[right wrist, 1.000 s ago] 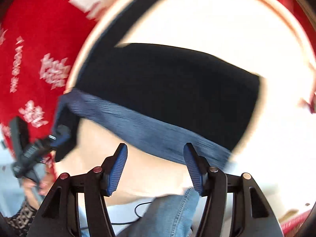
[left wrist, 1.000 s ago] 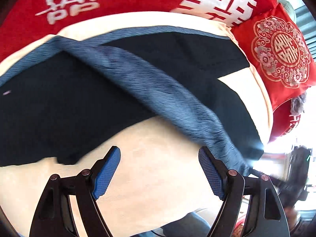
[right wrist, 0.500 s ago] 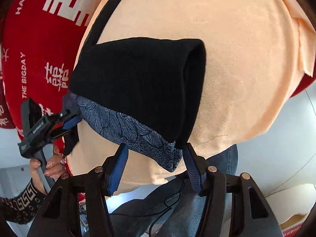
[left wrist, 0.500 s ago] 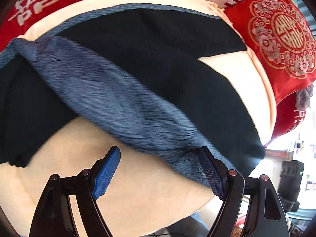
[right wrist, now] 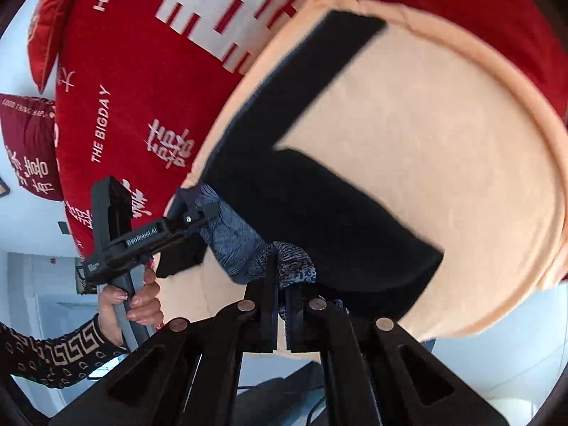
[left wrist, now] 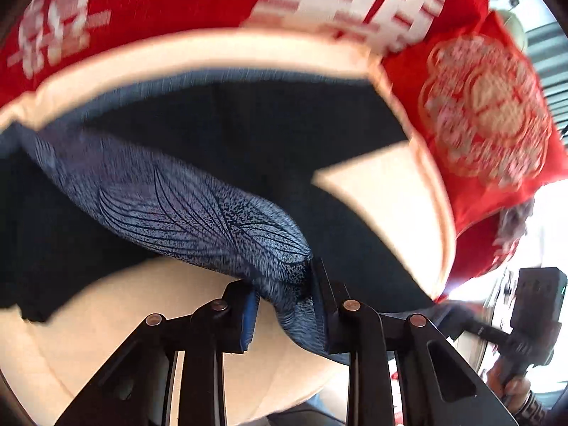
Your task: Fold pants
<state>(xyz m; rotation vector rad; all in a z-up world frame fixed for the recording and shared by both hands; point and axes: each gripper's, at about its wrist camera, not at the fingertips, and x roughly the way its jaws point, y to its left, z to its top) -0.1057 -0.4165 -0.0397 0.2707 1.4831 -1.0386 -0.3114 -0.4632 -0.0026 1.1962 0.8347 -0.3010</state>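
Black pants [left wrist: 248, 142] with a blue patterned waistband [left wrist: 198, 216] lie on a cream cushion [left wrist: 387, 195]. My left gripper [left wrist: 284, 301] is shut on the waistband, which bunches between its blue pads. In the right wrist view the pants [right wrist: 319, 220] spread over the cushion [right wrist: 443, 149], one leg reaching toward the far edge. My right gripper [right wrist: 280, 305] is shut on the other end of the waistband [right wrist: 294, 262]. The left gripper [right wrist: 191, 216] also shows there at the left, clamped on the waistband.
Red pillows with white characters [left wrist: 177, 10] stand behind the cushion, and a red embroidered pillow [left wrist: 486, 113] sits at its right. In the right wrist view a large red pillow [right wrist: 142, 71] lies left of the cushion. The cushion's front edge is just below both grippers.
Both grippers have gone from open to shut on the waistband. The waistband is now bunched and lifted at both ends.
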